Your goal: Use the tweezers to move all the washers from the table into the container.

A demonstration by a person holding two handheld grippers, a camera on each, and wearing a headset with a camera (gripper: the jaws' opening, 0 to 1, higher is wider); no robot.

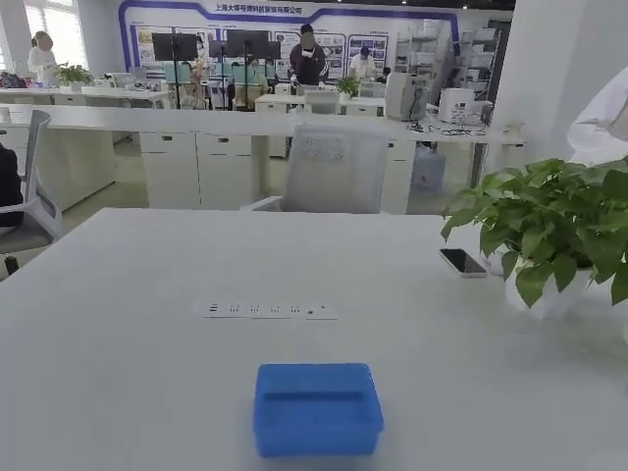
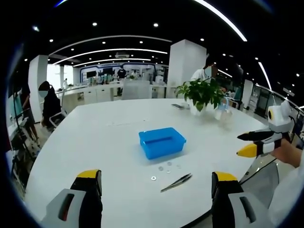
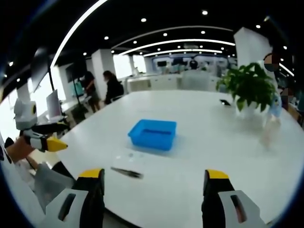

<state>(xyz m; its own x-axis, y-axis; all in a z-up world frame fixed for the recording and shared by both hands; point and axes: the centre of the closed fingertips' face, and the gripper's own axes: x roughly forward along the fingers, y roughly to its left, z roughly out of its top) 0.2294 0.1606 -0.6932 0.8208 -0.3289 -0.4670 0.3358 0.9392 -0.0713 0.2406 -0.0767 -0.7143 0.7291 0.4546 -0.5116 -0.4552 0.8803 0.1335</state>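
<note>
White office table (image 1: 147, 392), with rows of desks, a poster wall and several people behind it. A blue container (image 1: 317, 437), open at the top, stands on the near middle of the table. A built-in power strip (image 1: 270, 310) lies beyond it, and a phone (image 1: 461, 261) and a potted plant (image 1: 549, 226) are set well apart to the right.

In the left gripper view, a few small washers (image 2: 160, 168) are seen scattered on the table just in front of the container (image 2: 164, 150). The tweezers (image 2: 176, 182) lie flat beside them, nearer the table edge.

The left gripper (image 2: 156, 175) is held back from the edge, its jaws spread wide and nothing between them. The right gripper (image 2: 247, 143) is seen off to the side, likewise spread and empty. From the right gripper view the same is shown: its own jaws (image 3: 154, 173) parted, the tweezers (image 3: 126, 172) on the table ahead, the container (image 3: 149, 142) beyond.

The task is judged not yet begun. The chief risk is taken to lie in the first pick-up. The tweezers are thin and lie flat on a smooth top, so a shallow or off-centre closure could skid them into the washers or off the near edge. The washers could also be flicked away if pinched unevenly.
</note>
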